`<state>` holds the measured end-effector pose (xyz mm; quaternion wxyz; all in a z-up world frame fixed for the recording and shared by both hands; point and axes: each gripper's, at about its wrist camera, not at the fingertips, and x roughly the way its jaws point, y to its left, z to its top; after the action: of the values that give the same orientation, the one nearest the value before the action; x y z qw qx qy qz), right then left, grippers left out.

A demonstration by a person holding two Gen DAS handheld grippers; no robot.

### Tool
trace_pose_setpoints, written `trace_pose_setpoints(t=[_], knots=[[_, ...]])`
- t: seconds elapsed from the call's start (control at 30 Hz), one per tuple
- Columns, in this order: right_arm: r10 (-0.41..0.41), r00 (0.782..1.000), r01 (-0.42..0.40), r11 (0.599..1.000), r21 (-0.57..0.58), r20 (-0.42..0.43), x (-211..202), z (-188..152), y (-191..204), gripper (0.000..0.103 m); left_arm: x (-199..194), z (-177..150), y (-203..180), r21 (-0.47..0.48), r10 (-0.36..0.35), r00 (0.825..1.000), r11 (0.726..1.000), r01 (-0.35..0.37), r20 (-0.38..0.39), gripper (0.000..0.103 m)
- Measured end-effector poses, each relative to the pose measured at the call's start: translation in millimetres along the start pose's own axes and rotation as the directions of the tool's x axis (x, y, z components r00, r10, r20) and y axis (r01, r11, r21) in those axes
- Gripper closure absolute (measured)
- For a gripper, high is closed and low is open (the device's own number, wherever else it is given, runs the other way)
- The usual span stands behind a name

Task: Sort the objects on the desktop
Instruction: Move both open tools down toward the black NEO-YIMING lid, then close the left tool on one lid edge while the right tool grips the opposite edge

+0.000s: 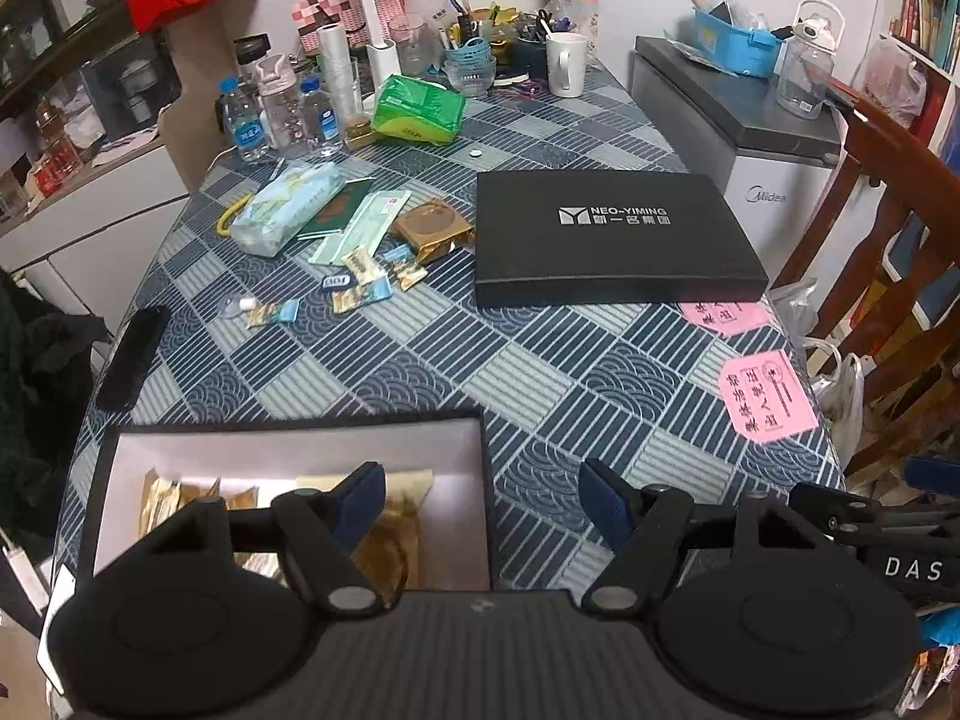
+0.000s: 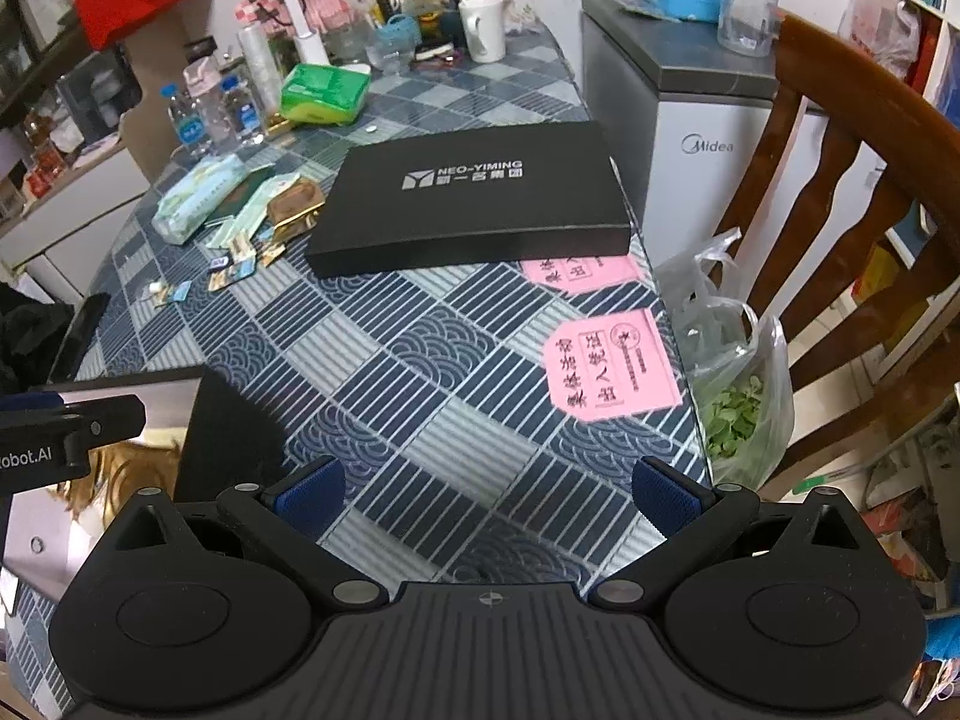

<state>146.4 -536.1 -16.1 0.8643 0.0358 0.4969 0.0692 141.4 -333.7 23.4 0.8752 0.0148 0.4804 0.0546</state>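
Both grippers hover low over the near edge of the desk (image 1: 420, 360), each with its fingers spread wide and nothing between them. Left gripper (image 1: 483, 498) hangs at the right wall of an open box (image 1: 300, 438), its left finger over the gold packets (image 1: 384, 540) lying inside; the right gripper (image 2: 486, 495) is over bare patterned cloth just right of that box. Beyond the box, a black lid (image 1: 612, 234) printed NEO-YIMING lies flat mid-desk. Left of the lid sit the loose items: a gold pouch (image 1: 435, 228) just beside it, small sachets (image 1: 360, 282), a tissue pack (image 1: 288, 210) and a green booklet (image 1: 336, 210). Two pink slips (image 1: 768, 393) lie near the lid's right corner, one partly under it. A phone (image 1: 132, 354) rests at the desk's left edge.
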Motion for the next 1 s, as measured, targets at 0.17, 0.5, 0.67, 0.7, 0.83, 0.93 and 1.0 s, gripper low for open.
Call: trace_pose_setpoints(t=[0.17, 0.5, 0.67, 0.7, 0.83, 0.93, 1.0], knots=[[-0.008, 1.0, 0.008, 1.0, 0.003, 0.002, 18.5, 24.6, -7.8, 0.0, 23.6, 28.0, -5.3, 0.009, -0.004, 1.0, 1.0, 0.004, -0.007, 0.018], [-0.019, 1.0, 0.019, 1.0, 0.01, 0.015, 72.6, 79.9, -29.2, 0.0, 100.6, 96.2, -1.2, 0.009, -0.032, 0.999, 0.999, 0.032, -0.025, 0.018], [-0.028, 0.999, 0.028, 1.0, 0.0, 0.025, 103.0, 108.3, -39.6, 0.0, 143.5, 123.4, 2.9, 0.003, -0.071, 0.995, 0.997, 0.071, -0.072, 0.018], [-0.028, 0.999, 0.028, 1.0, 0.0, 0.025, 108.5, 113.1, -41.6, 0.0, 151.2, 128.2, 3.7, -0.001, -0.076, 0.994, 0.997, 0.076, -0.08, 0.018], [0.005, 1.0, -0.005, 1.0, 0.007, 0.005, 134.5, 133.4, -52.0, 0.0, 183.3, 147.3, 7.8, -0.021, -0.08, 0.99, 0.997, 0.078, -0.117, 0.018], [0.009, 1.0, -0.009, 1.0, 0.015, -0.007, 153.2, 146.4, -59.0, 0.0, 208.2, 159.3, 11.8, -0.05, -0.104, 0.983, 0.994, 0.098, -0.154, 0.018], [0.012, 1.0, -0.012, 1.0, 0.02, -0.016, 165.7, 155.0, -63.7, 0.0, 226.2, 167.2, 15.0, -0.076, -0.111, 0.977, 0.992, 0.099, -0.181, 0.018]])
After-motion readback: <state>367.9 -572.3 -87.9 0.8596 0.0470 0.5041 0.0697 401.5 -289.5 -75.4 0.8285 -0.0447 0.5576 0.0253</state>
